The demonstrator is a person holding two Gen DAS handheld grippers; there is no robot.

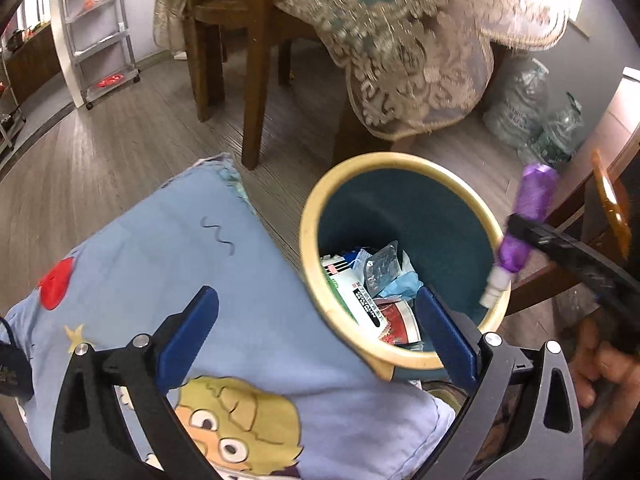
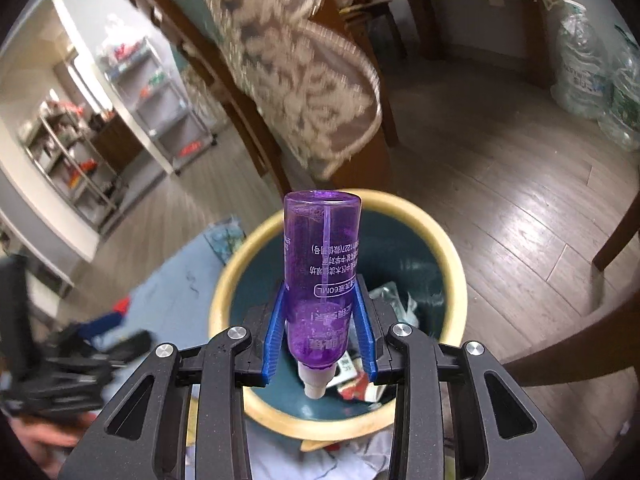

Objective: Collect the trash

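Note:
A round trash bin (image 1: 312,236) with a cream rim and teal inside stands on the wood floor, holding several wrappers and packets (image 1: 372,292). It also shows in the right wrist view (image 2: 452,280). My right gripper (image 2: 320,320) is shut on a purple see-through bottle (image 2: 322,272), white nozzle end toward the camera, held over the bin's opening. In the left wrist view the bottle (image 1: 528,216) hangs over the bin's right rim. My left gripper (image 1: 320,332) is open and empty, above the bin's near rim and a blue cartoon cushion (image 1: 160,280).
Wooden chair legs (image 1: 256,80) and a lace tablecloth (image 1: 408,60) hang behind the bin. Clear plastic water jugs (image 2: 580,72) stand at the far right. A metal shelf rack (image 1: 100,32) stands at the far left. A wooden chair (image 2: 600,320) is at the right.

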